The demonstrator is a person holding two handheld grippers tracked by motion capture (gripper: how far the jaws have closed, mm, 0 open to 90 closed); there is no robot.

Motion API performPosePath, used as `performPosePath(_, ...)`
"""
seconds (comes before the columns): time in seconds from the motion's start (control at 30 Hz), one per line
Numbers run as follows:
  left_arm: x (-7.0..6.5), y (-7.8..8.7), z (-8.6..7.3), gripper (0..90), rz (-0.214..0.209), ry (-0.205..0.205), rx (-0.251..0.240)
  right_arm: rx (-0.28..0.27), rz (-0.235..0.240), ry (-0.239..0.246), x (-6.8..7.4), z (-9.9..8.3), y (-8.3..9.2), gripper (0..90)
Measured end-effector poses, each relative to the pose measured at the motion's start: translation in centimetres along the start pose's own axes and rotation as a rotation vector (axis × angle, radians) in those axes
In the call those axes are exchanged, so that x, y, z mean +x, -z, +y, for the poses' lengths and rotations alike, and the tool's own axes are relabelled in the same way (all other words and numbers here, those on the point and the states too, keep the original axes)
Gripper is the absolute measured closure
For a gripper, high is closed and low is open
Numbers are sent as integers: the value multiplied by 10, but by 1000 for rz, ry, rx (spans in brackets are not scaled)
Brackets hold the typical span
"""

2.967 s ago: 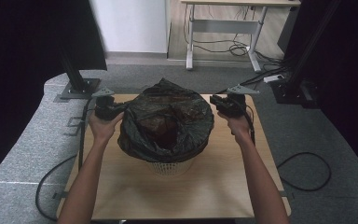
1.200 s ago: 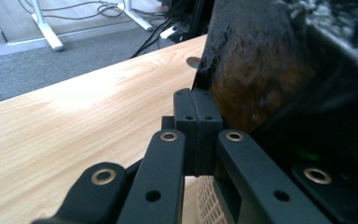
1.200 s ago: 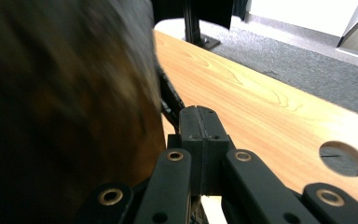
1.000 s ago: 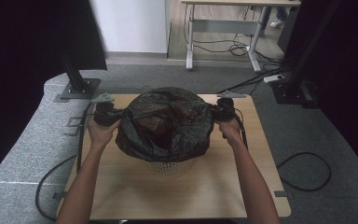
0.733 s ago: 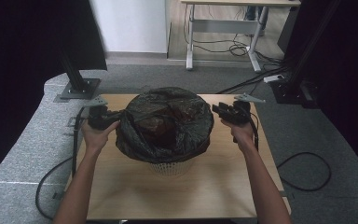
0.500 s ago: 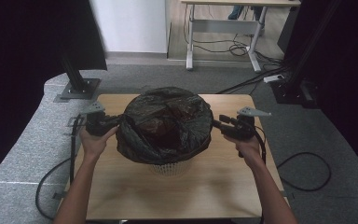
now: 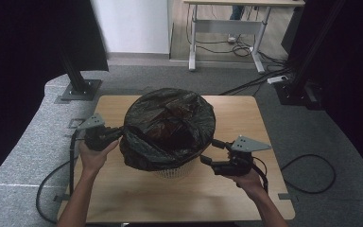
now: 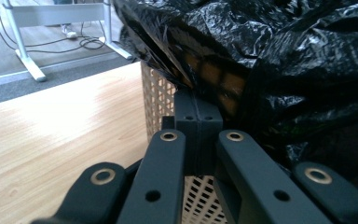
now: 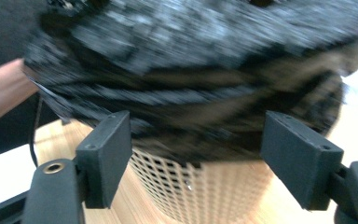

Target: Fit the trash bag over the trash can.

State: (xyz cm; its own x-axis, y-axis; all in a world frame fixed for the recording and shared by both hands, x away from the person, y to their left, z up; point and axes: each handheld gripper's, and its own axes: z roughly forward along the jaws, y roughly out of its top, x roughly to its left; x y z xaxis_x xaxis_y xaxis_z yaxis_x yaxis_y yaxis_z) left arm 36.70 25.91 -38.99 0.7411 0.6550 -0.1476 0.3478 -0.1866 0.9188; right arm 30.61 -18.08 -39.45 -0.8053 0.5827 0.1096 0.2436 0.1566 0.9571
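A black plastic bag (image 7: 168, 127) is pulled over the rim of a white mesh basket (image 7: 172, 171) at the middle of the wooden table (image 7: 246, 118). My left gripper (image 7: 116, 134) is at the basket's left side, shut on the bag's edge. In the left gripper view the closed jaws (image 8: 198, 112) pinch the bag (image 8: 284, 56) just beside the basket (image 8: 158, 100). My right gripper (image 7: 209, 151) is at the basket's front right; its jaws have just been opening. The right gripper (image 9: 200, 154) stands wide apart, short of the bag (image 9: 205, 60) and the basket (image 9: 191, 191), with nothing between the pads.
Grey carpet surrounds the table. Black stands (image 7: 78, 85) rise at the back left and back right. A white desk (image 7: 227, 28) with cables under it is farther back. Cables trail off both table sides. The other forearm (image 9: 4, 88) shows in the right gripper view.
The right gripper let go of the bag at the back right, opened, and swung toward the front right. The left gripper slid toward the front along the left side, still holding the bag's edge.
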Motion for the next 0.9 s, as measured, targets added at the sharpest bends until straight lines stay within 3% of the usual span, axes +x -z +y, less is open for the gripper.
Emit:
performPosePath(0.13, -5, 3, -2, 900, -6, -2, 0, -15, 19, 12, 12, 5, -6, 234)
performPosePath(0.3, -5, 5, -4, 900, -12, 1, -1, -41, -38, 6, 21, 5, -11, 272)
performPosePath(0.43, -5, 6, -5, 900, -30, 13, -9, -54, -128, 11, 26, 2, -11, 446)
performPosePath(0.47, -5, 6, -5, 900, -35, 12, -10, -60, -134, 8, 27, 2, -11, 525)
performPosePath(0.6, -5, 5, -7, 900, -36, 15, -10, -66, -157, 36, 31, 0, -11, 624)
performPosePath(0.73, -6, 6, -7, 900, -38, 16, -12, -67, -154, 34, 30, 0, -11, 629)
performPosePath(0.9, -7, 8, -7, 900, -34, 10, -12, -48, -158, 68, 33, 1, -10, 628)
